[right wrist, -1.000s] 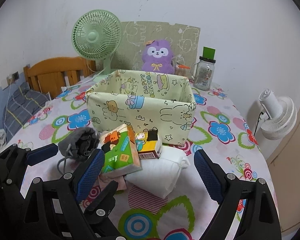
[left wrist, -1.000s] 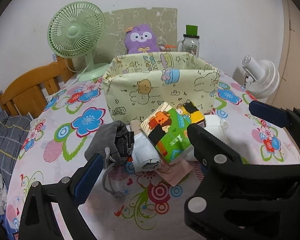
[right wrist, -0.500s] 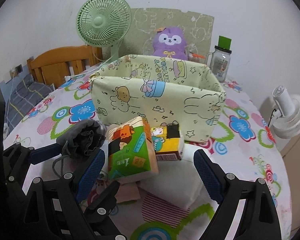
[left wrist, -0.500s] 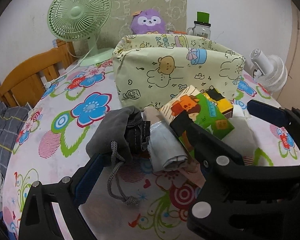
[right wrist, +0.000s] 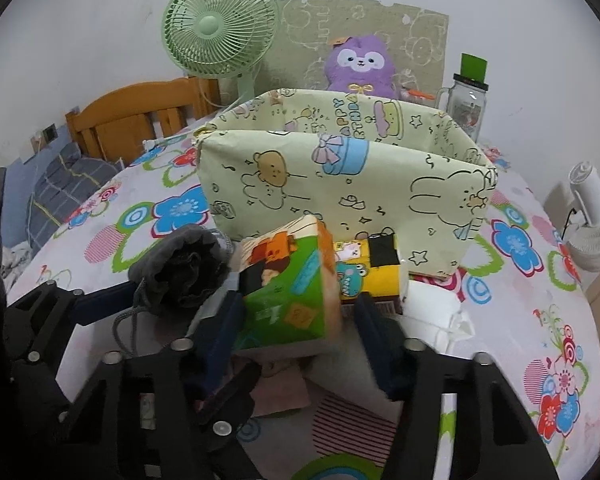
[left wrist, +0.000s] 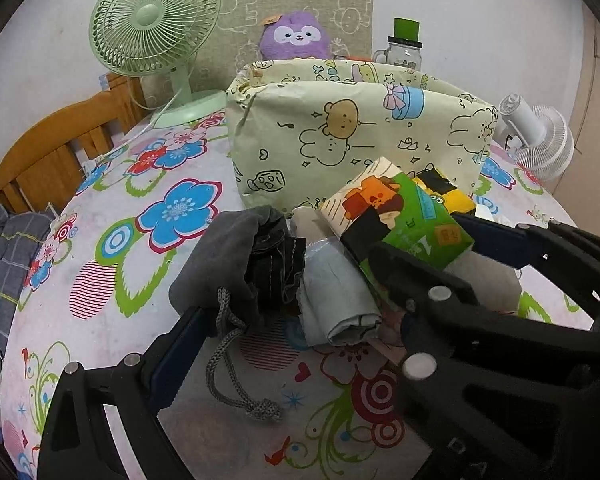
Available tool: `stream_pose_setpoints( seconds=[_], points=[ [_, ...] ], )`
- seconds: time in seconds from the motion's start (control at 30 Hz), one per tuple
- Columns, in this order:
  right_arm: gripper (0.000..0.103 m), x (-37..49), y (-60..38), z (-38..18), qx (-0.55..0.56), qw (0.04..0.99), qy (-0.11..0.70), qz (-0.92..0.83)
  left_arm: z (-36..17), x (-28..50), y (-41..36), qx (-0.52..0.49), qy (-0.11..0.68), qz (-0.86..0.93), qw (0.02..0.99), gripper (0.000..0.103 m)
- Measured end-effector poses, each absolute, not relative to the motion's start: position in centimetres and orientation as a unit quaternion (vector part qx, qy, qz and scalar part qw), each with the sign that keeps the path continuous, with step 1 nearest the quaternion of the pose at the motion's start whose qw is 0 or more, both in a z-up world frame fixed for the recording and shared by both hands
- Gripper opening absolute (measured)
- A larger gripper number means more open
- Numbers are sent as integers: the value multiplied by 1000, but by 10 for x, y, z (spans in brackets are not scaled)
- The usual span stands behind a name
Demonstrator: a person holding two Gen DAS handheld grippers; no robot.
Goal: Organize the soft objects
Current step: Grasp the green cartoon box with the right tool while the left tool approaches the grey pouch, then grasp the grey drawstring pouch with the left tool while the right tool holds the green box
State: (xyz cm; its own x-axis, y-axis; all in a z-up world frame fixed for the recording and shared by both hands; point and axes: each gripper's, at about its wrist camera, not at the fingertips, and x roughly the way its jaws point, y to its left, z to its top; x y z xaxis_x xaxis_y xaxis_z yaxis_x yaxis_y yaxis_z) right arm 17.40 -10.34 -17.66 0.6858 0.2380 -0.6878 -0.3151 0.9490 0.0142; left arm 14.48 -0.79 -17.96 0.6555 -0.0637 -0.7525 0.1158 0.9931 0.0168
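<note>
A pile of soft things lies in front of the cartoon-print fabric bin (right wrist: 340,184). My right gripper (right wrist: 298,308) straddles the green tissue pack (right wrist: 288,292), which leans tilted on the pile. Its jaws are closing; the left pad is at the pack's side and the blurred right pad is a little off it. A yellow pack (right wrist: 368,276) and a white folded cloth (right wrist: 432,312) lie beside the green one. My left gripper (left wrist: 292,340) is open around the grey drawstring pouch (left wrist: 228,256) and a pale rolled cloth (left wrist: 336,296). My right gripper's left finger crosses over its right finger.
A purple plush (right wrist: 360,64), a green fan (right wrist: 220,28) and a jar (right wrist: 466,108) stand behind the bin. A white fan (right wrist: 592,220) is past the table's right edge and a wooden chair back (left wrist: 52,152) is at the left. A pink cloth (right wrist: 280,392) lies under the pile.
Both grippers have come forward and down toward the pile. The right jaws have narrowed from wide open to close around the green tissue pack. The left jaws stay wide.
</note>
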Motion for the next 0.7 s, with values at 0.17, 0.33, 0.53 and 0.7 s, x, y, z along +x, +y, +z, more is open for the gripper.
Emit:
stream_pose_setpoints(
  seconds=[0.17, 0.33, 0.53, 0.7],
  points=[
    [46, 171, -103, -174, -58, 919, 361, 147, -179, 144, -8, 31, 411, -48, 910, 98],
    [37, 166, -107, -168, -49, 921, 358, 147, -176, 141, -10, 30, 409, -49, 911, 98],
    [30, 157, -111, -157, -50, 929, 340, 137, -167, 137, -14, 32, 401, -48, 914, 98],
    [29, 156, -110, -148, -46, 934, 332, 122, -161, 136, -13, 31, 396, -37, 917, 98]
  ],
)
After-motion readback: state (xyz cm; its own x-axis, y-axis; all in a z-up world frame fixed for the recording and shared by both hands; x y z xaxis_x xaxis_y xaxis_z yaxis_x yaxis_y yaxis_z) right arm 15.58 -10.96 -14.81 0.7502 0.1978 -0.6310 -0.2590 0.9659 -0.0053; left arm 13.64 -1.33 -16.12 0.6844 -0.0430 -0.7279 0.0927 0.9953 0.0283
